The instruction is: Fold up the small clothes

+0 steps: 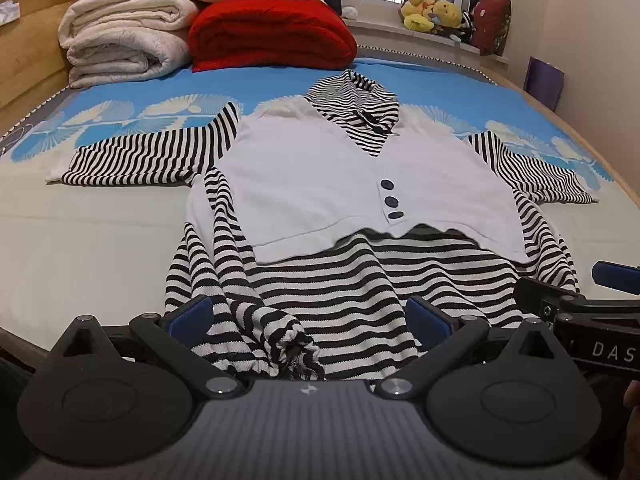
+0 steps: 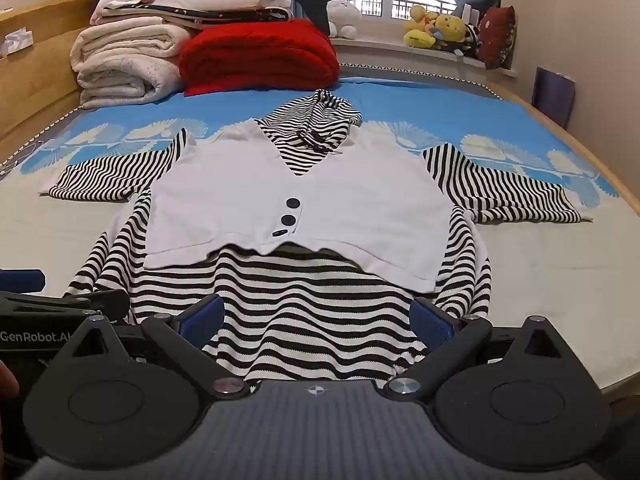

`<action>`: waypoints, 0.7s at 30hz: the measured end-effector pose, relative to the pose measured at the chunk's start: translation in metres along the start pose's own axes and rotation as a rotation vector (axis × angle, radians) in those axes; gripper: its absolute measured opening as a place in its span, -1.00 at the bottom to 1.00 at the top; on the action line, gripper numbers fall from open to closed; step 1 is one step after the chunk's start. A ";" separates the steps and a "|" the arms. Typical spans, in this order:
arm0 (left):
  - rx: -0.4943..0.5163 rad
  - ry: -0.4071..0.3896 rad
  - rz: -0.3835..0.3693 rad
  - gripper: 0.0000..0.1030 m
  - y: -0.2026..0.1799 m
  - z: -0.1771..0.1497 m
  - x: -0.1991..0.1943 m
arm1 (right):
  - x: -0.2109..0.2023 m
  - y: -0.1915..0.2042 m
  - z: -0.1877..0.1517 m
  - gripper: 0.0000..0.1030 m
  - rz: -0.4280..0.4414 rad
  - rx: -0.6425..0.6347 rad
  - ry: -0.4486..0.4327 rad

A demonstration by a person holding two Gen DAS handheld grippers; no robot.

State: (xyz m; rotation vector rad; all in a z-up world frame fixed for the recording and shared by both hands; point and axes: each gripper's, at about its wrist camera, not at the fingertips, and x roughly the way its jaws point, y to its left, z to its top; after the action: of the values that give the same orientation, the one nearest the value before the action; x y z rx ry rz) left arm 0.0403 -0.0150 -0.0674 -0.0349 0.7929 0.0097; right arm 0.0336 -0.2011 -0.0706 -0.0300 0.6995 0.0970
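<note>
Both grippers, left [image 1: 308,314] and right [image 2: 318,316], gape unclenched at the hem of the striped hooded top [image 1: 320,184]; bunched hem fabric risks a crooked fold.

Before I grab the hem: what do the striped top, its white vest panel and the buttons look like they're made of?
Striped top: looks like soft knit, probably cotton jersey; fine ribbing shows and the hem bunches loosely. White vest panel: smoother, matte fabric that lies flat, possibly a denser knit; the weave is too fine to tell. Buttons: dark and slightly glossy, likely plastic.
</note>
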 end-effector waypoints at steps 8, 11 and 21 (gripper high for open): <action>-0.003 0.006 0.003 0.99 0.001 0.000 0.002 | -0.002 0.001 0.001 0.91 -0.004 -0.006 0.002; -0.003 0.006 0.003 0.99 0.001 0.000 0.002 | 0.002 -0.001 -0.002 0.91 -0.003 -0.002 -0.002; -0.009 0.014 0.004 0.99 0.002 -0.001 0.003 | 0.006 -0.001 -0.003 0.91 -0.018 -0.012 0.016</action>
State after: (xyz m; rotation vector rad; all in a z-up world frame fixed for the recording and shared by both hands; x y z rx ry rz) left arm 0.0418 -0.0135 -0.0700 -0.0423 0.8067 0.0169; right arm 0.0365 -0.2017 -0.0763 -0.0489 0.7140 0.0838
